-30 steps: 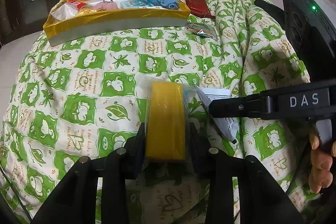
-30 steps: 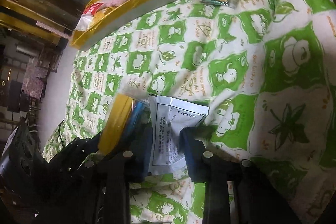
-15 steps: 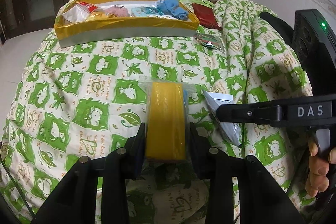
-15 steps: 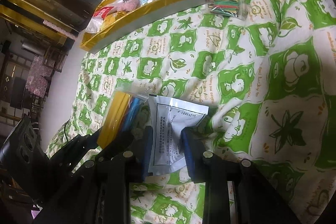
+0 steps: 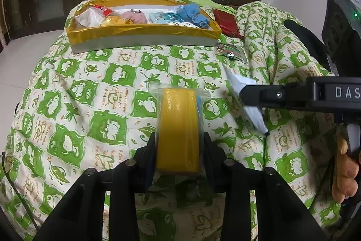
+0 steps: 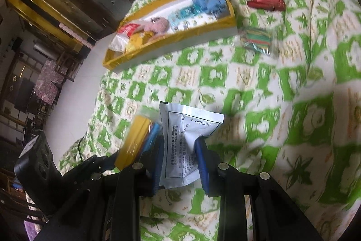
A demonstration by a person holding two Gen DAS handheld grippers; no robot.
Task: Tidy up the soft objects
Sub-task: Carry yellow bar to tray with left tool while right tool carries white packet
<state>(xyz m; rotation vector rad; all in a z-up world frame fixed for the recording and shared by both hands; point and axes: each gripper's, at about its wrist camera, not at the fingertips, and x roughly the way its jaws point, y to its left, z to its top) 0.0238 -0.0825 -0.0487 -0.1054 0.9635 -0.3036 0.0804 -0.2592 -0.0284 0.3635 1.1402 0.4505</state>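
Both grippers have risen off the quilt (image 5: 112, 87): left gripper (image 5: 178, 148) clamps the sponge pack (image 5: 178, 128), right gripper (image 6: 178, 159) pinches the sachet (image 6: 182, 141), carrying toward the far-edge tray (image 5: 140, 32).

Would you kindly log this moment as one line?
left gripper: shut on yellow pack | right gripper: shut on white sachet | tray: ahead, partly filled

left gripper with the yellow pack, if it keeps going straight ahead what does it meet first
Probably the yellow-rimmed tray. The left gripper, shut on the yellow sponge pack, points across bare green quilt toward the tray's near wall. Depth is unclear, so it might pass above.
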